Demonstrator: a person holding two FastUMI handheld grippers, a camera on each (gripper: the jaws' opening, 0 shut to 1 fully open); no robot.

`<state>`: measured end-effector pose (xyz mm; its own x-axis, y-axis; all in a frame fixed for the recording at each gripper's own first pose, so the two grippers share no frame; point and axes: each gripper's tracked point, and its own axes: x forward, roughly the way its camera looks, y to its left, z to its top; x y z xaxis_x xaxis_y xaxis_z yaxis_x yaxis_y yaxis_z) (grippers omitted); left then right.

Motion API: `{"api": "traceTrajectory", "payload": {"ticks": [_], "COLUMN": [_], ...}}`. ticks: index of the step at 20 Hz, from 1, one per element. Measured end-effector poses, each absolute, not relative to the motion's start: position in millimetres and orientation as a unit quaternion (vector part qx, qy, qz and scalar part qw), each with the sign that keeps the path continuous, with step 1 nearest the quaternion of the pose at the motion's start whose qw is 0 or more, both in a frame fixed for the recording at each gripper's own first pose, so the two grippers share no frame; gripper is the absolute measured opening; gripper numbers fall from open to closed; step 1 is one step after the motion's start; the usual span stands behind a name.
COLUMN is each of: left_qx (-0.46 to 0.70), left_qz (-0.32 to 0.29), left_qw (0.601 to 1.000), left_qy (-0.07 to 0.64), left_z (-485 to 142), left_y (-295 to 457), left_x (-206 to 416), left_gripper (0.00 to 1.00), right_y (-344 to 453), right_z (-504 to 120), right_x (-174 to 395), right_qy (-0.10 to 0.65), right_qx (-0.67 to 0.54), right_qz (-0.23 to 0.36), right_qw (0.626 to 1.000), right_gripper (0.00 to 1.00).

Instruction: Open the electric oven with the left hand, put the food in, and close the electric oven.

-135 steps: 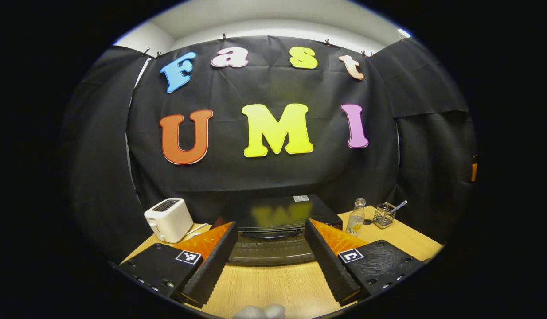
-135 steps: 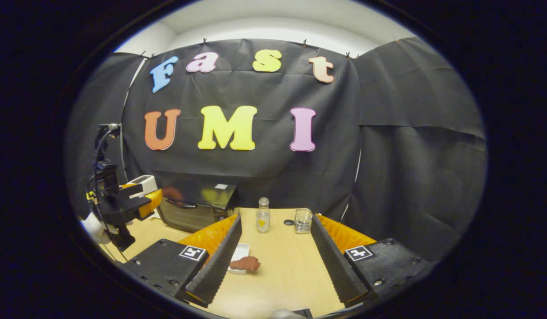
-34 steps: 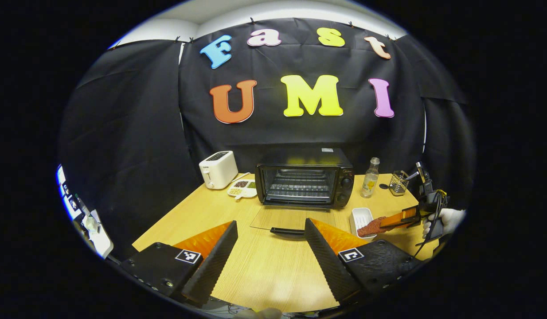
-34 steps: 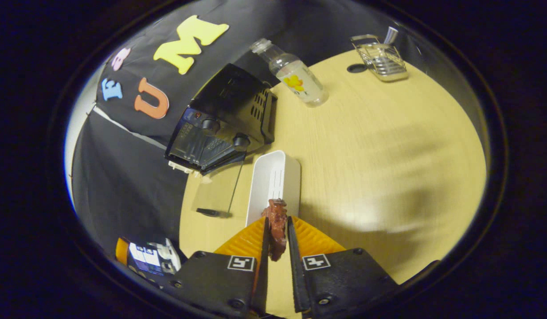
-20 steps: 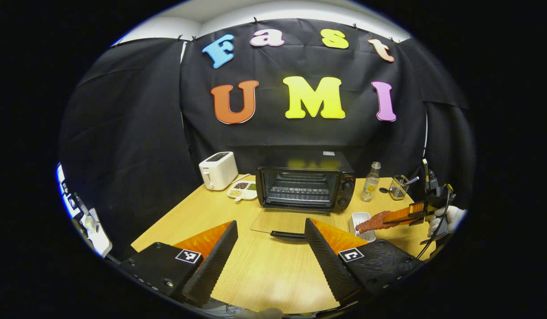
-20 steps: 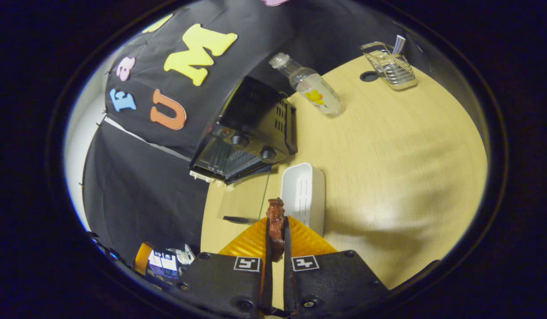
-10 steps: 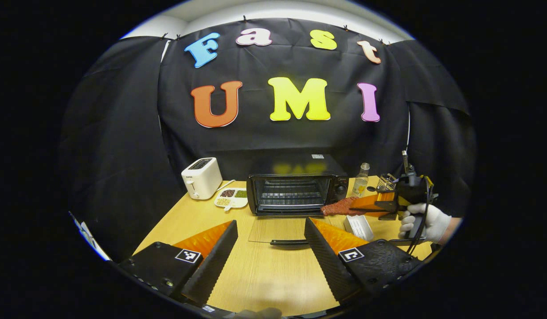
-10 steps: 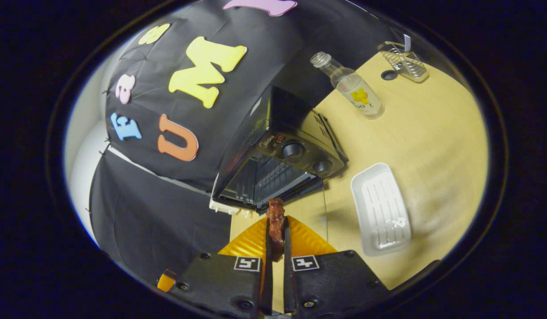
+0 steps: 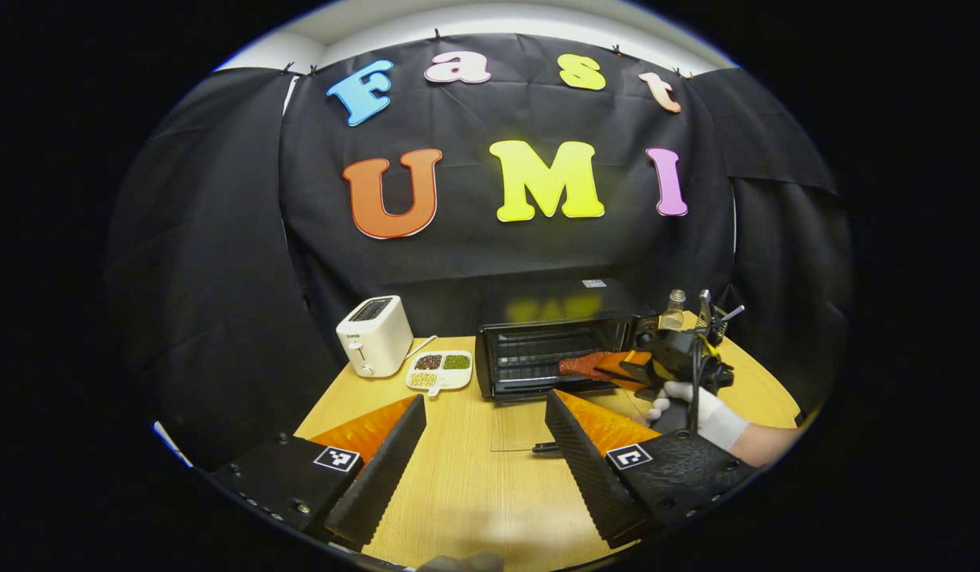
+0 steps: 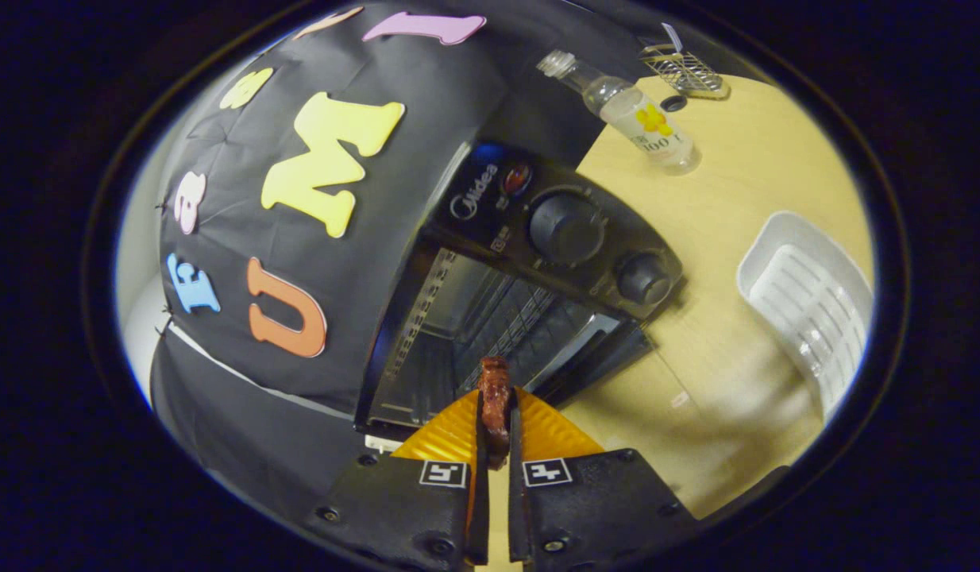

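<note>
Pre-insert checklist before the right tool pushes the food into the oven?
1. Oven door open, lying flat on the table: ok.
2. Food clamped between both fingers of the right tool: ok.
3. Food tip lined up with the oven opening, at its mouth: ok.
4. Rack free of other items: ok as far as visible; the back is dark.
5. Left tool open, holding nothing, back from the door: ok.
6. Clearance from the oven's inner walls: cannot tell.

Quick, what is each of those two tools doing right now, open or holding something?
Left tool: open, holding nothing.
Right tool: closed on the piece of meat, at the open electric oven.
</note>
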<state>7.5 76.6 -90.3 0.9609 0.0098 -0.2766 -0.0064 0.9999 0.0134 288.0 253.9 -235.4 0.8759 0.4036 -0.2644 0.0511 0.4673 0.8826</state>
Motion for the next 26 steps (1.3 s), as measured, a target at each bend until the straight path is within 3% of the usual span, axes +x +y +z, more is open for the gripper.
{"api": "traceTrajectory", "payload": {"ticks": [7,14,15,18,19,20,26], "left_qx": [0.007,0.003,0.001,-0.007,-0.010,-0.014,-0.027], "left_qz": [0.018,0.020,0.018,0.010,0.008,0.008,0.016], "left_qw": [0.988,0.985,0.985,0.985,0.985,0.985,0.986], "left_qy": [0.156,0.171,0.172,0.173,0.175,0.173,0.163], "left_z": [-104.3,-113.1,-114.1,-118.8,-119.8,-118.8,-115.8], "left_y": [94.4,96.8,95.3,89.9,88.4,88.3,96.1], "left_x": [6.3,1.7,2.0,4.6,5.1,4.6,1.4], "left_gripper": [0.97,0.97,0.97,0.97,0.97,0.97,0.97], "right_y": [287.0,282.7,281.2,283.9,285.5,284.8,285.2], "right_z": [-228.4,-232.0,-232.9,-238.8,-241.8,-245.5,-259.2], "right_x": [334.2,354.4,355.5,350.6,349.9,348.6,335.3], "right_qy": [0.153,0.130,0.129,0.143,0.150,0.153,0.176], "right_qx": [0.519,0.416,0.393,0.326,0.309,0.294,0.172], "right_qz": [0.068,0.039,0.035,0.033,0.034,0.032,0.020], "right_qw": [0.838,0.899,0.910,0.934,0.939,0.943,0.969], "right_gripper": [0.13,0.20,0.15,0.48,0.43,0.55,0.78]}}
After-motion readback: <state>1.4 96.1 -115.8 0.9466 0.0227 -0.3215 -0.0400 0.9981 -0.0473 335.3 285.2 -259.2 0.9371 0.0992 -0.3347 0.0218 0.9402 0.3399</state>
